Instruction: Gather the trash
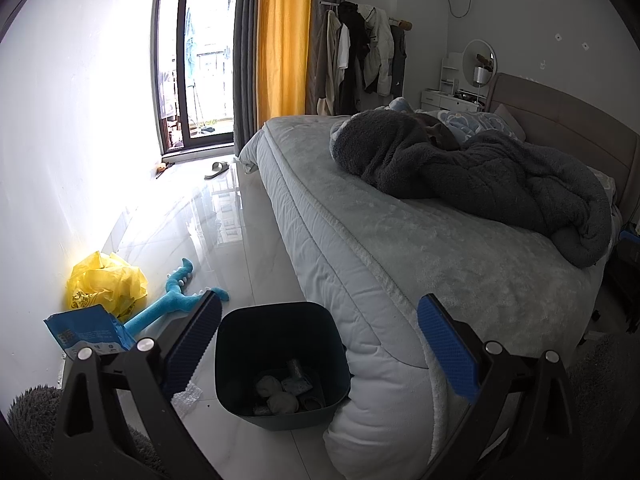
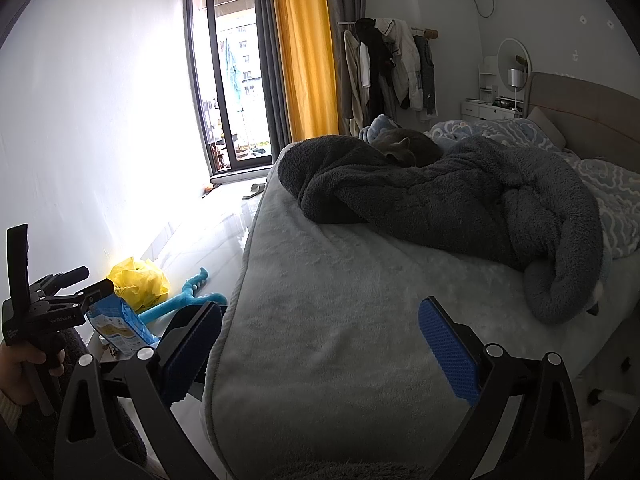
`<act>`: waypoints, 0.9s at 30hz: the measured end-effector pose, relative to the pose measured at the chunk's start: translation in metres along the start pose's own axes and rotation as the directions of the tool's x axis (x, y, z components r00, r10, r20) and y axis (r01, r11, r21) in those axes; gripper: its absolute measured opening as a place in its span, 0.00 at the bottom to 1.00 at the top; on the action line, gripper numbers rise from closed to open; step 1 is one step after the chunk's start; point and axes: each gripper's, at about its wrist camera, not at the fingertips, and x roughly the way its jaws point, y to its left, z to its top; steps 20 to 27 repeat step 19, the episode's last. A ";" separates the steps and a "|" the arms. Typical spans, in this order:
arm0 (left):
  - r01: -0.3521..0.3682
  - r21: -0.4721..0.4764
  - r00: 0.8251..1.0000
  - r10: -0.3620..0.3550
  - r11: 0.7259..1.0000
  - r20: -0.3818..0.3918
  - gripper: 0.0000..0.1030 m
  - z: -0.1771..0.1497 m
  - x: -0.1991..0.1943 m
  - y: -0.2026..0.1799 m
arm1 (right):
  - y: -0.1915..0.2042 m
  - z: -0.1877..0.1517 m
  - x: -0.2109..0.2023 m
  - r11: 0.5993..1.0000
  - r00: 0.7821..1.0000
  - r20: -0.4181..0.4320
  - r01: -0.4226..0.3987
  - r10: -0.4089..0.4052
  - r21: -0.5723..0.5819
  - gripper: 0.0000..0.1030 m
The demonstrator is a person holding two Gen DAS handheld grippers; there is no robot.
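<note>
Trash is lying on the white floor along the left wall: a crumpled yellow bag (image 1: 106, 282) is sitting far left, and a blue packet (image 1: 86, 330) is resting just in front of it, nearer the camera. A blue plush toy (image 1: 172, 300) is stretching out beside them. Right of these, a dark bin (image 1: 280, 360) is standing on the floor against the near corner of the bed (image 1: 440, 264), holding crumpled paper wads. The left gripper (image 1: 320, 344) is hovering above the bin, its jaws spread wide and holding nothing. Farther right, the right gripper (image 2: 320, 352) is hanging over the bed's near edge, jaws likewise spread and bare. A dark fleece blanket (image 2: 460, 204) is lying bunched across the mattress.
</note>
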 end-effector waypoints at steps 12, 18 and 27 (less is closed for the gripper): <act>-0.007 -0.004 1.000 0.007 1.000 -0.002 0.97 -0.001 0.001 0.000 | 0.000 -0.001 0.000 1.000 1.000 -0.001 -0.001 0.001 -0.001 0.97; -0.013 -0.012 1.000 0.013 1.000 -0.006 0.97 -0.004 0.002 -0.002 | 0.000 0.000 0.000 1.000 1.000 -0.001 0.000 0.000 -0.002 0.97; -0.013 -0.012 1.000 0.013 1.000 -0.006 0.97 -0.004 0.002 -0.002 | 0.000 0.000 0.000 1.000 1.000 -0.001 0.000 0.000 -0.001 0.97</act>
